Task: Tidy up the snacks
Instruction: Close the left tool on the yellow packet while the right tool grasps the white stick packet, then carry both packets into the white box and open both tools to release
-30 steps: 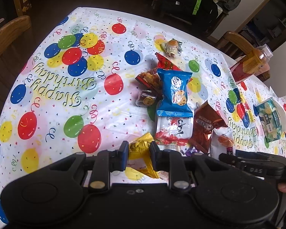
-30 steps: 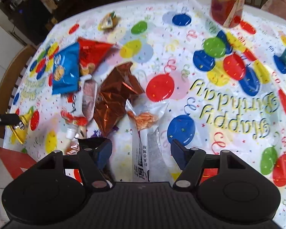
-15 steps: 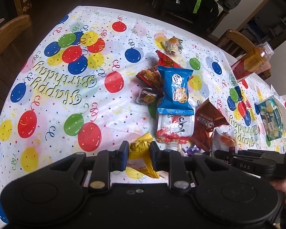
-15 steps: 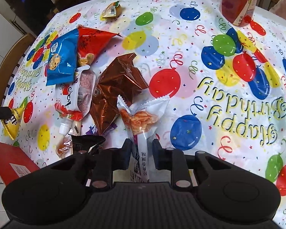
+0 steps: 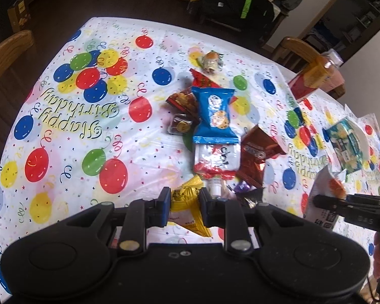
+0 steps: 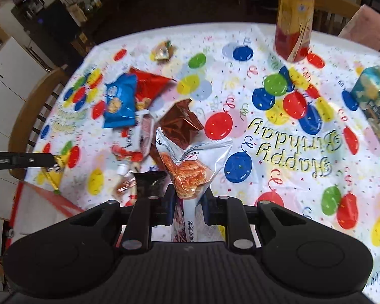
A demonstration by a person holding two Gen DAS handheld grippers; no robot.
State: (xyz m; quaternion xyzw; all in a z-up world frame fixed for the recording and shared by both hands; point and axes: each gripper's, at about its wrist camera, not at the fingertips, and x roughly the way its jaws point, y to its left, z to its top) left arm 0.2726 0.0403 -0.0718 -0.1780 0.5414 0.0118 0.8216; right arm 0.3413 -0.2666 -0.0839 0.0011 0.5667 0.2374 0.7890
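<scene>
My left gripper [image 5: 182, 197] is shut on a yellow snack packet [image 5: 186, 204] that rests low over the table near its front edge. My right gripper [image 6: 187, 197] is shut on a white packet of orange snacks [image 6: 190, 167], lifted above the cloth; the left wrist view shows that white packet [image 5: 326, 190] at the right. A pile lies in the middle: a blue cookie bag [image 5: 215, 116], a red-and-white pouch [image 5: 216, 159], a brown foil bag [image 5: 255, 154], a red bag [image 6: 149, 86] and a small dark sweet [image 5: 178, 125].
A balloon-print "Happy Birthday" cloth [image 5: 76, 116] covers the round table. A tall orange-and-red drink bottle [image 6: 293, 20] stands at the far edge. A green box [image 6: 377, 106] lies at the right. A wrapped burger-like snack [image 5: 210, 60] sits apart. Wooden chairs [image 5: 5, 55] ring the table.
My right gripper shut on the white packet of orange snacks and raised it off the table. The left gripper stayed shut on the yellow packet, almost still.
</scene>
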